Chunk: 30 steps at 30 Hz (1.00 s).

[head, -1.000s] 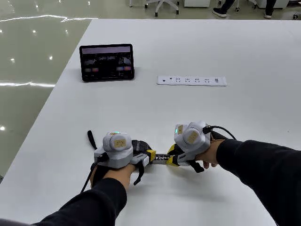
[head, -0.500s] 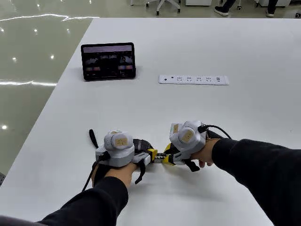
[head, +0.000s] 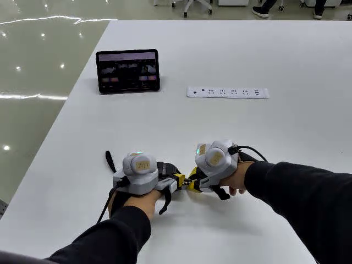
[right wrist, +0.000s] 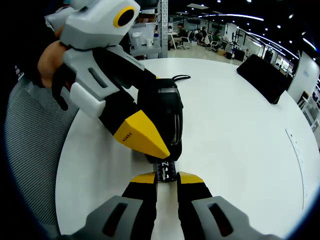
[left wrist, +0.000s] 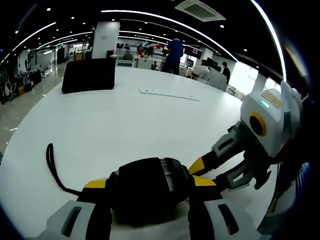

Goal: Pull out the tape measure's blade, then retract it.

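A black tape measure case [head: 166,169] lies on the white table [head: 220,126], with my left gripper [head: 171,177] shut around it. In the left gripper view the case [left wrist: 150,187] sits between the yellow-tipped jaws of my left gripper [left wrist: 150,184]. Only a short stub of the blade [right wrist: 165,171] sticks out of the case [right wrist: 167,117]. My right gripper [right wrist: 166,178] is shut on that stub, its tips nearly touching the case. In the head view my right gripper [head: 193,185] points left at the case, with the blade [head: 186,182] barely showing between the two grippers.
A dark tablet [head: 127,71] stands at the back left and a white power strip [head: 227,92] lies at the back centre. The case's black wrist strap [head: 109,161] trails to the left. The table's left edge drops to a glossy floor [head: 33,82].
My right gripper has moved left toward the case, still shut on the blade. The exposed length of blade has shrunk to a stub. The left gripper has held still.
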Available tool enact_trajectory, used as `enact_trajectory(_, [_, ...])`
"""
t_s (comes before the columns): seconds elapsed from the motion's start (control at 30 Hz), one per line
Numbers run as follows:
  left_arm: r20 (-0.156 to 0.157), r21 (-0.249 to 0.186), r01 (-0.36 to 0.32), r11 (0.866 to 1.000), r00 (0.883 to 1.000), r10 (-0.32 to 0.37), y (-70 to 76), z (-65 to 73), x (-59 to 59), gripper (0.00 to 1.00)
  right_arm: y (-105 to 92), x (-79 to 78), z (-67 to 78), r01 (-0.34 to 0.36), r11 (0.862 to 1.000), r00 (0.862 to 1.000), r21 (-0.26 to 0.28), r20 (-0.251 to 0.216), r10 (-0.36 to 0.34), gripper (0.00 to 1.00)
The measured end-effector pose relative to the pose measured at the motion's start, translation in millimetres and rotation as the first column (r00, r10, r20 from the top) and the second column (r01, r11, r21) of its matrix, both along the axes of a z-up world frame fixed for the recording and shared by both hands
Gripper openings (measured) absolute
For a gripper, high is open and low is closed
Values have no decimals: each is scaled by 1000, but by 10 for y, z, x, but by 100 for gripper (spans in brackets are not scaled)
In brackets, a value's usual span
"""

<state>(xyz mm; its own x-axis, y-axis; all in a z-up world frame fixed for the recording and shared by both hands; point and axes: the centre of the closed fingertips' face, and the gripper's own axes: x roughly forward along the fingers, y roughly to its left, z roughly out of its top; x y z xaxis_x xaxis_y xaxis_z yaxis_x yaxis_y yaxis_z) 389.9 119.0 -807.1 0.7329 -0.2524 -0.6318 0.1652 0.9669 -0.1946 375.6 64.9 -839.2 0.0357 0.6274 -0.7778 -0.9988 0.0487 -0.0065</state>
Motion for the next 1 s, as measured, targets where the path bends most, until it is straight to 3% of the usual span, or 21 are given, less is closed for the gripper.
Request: enact_trajectory(1.0, [-1, 0, 6, 1000, 1000, -6, -7, -9, -2, 58, 112, -8, -18, -3, 1000, 1000, 1, -7, 3, 11])
